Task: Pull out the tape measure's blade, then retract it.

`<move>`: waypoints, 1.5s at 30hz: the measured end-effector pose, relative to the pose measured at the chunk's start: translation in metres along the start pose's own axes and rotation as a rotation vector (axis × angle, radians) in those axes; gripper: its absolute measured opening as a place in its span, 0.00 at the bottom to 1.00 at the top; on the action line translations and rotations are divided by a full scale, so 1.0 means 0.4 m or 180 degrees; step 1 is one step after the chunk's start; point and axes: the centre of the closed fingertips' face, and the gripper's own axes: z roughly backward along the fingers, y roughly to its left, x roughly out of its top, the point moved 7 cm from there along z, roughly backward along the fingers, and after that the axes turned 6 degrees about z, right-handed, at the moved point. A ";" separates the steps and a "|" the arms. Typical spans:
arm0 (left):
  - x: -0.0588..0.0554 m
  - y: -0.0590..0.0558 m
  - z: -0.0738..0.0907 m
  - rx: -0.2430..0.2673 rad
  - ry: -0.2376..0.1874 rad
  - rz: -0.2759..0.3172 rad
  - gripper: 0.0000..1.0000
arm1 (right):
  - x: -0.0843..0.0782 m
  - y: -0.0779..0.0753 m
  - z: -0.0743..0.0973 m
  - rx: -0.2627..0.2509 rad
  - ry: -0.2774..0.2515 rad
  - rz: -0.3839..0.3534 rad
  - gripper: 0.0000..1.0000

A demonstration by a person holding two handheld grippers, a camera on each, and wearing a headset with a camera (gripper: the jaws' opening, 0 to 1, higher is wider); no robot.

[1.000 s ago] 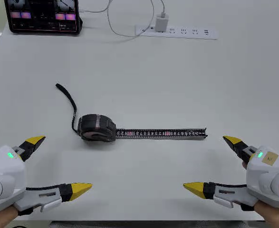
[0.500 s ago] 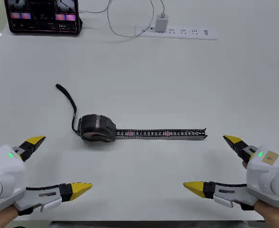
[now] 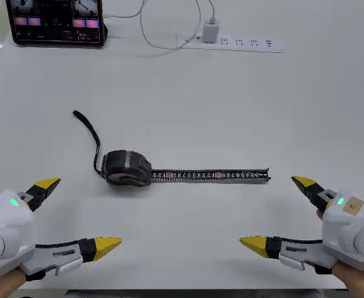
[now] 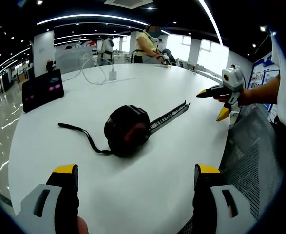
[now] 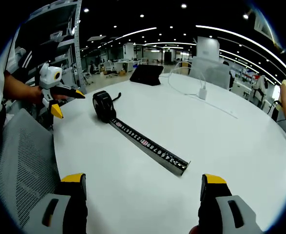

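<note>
Half of the job looks done: the tape measure (image 3: 127,167) sits on the white table (image 3: 244,105) with its blade (image 3: 209,175) drawn out flat to the right of the case, ending in the end hook (image 3: 268,173). The wrist strap (image 3: 90,133) trails off behind and to the left of the case. The left gripper (image 3: 82,213) hovers on the person's side of the case and a little to its left, jaws spread wide and holding nothing. The right gripper (image 3: 274,212) hovers well to the right of the case, near the hook, equally wide and empty. Neither touches the tape. What is left, by my reading, is the retraction: the case needs steadying and the blade letting back in, though whether a lock holds it I cannot tell.
</note>
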 end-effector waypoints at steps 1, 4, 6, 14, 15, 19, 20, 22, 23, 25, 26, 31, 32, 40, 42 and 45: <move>0.001 -0.002 -0.002 0.0008 0.0002 0.0000 0.97 | 0.000 0.000 0.000 0.0000 -0.0002 -0.0001 0.96; 0.003 -0.008 -0.011 0.0008 0.0006 0.0009 0.97 | 0.001 -0.001 0.001 -0.0003 -0.0005 -0.0003 0.96; 0.004 -0.011 -0.017 0.0007 0.0003 0.0017 0.97 | 0.001 -0.001 0.001 -0.0003 -0.0005 -0.0004 0.96; 0.013 -0.019 -0.041 0.0046 -0.0008 0.0050 0.97 | 0.000 -0.003 0.000 0.0001 -0.0006 -0.0008 0.96; 0.016 -0.021 -0.046 0.0054 -0.0005 0.0068 0.97 | 0.000 -0.003 -0.001 0.0001 -0.0005 -0.0004 0.96; 0.020 -0.026 -0.060 0.0066 -0.0011 0.0063 0.97 | 0.000 -0.003 -0.002 0.0006 -0.0003 -0.0002 0.96; 0.022 -0.026 -0.064 0.0066 -0.0011 0.0073 0.96 | -0.001 -0.003 -0.002 0.0002 -0.0001 -0.0001 0.96; 0.024 -0.026 -0.068 0.0070 -0.0016 0.0092 0.96 | -0.001 -0.004 -0.001 -0.0002 -0.0004 -0.0004 0.96; 0.025 -0.025 -0.070 0.0071 -0.0028 0.0104 0.96 | -0.001 -0.004 -0.001 -0.0001 -0.0005 -0.0004 0.96; 0.028 -0.025 -0.076 0.0078 -0.0035 0.0120 0.96 | 0.000 -0.004 -0.001 -0.0001 -0.0005 0.0000 0.95; 0.029 -0.025 -0.079 0.0081 -0.0036 0.0123 0.96 | 0.000 -0.004 -0.001 -0.0001 -0.0006 0.0000 0.95; 0.039 -0.030 -0.097 0.0089 -0.0049 0.0168 0.96 | -0.001 -0.004 -0.001 -0.0002 -0.0002 0.0006 0.95; 0.040 -0.031 -0.099 0.0089 -0.0055 0.0174 0.96 | 0.000 -0.005 -0.001 -0.0003 -0.0001 0.0011 0.95; 0.049 -0.043 -0.121 0.0037 -0.0071 0.0253 0.95 | -0.001 -0.009 0.001 -0.0020 0.0001 0.0008 0.94; 0.053 -0.044 -0.123 0.0032 -0.0092 0.0280 0.95 | -0.001 -0.011 0.003 -0.0023 -0.0002 -0.0004 0.94; 0.057 -0.046 -0.130 0.0023 -0.0102 0.0285 0.95 | -0.004 -0.016 0.004 -0.0037 0.0001 -0.0002 0.94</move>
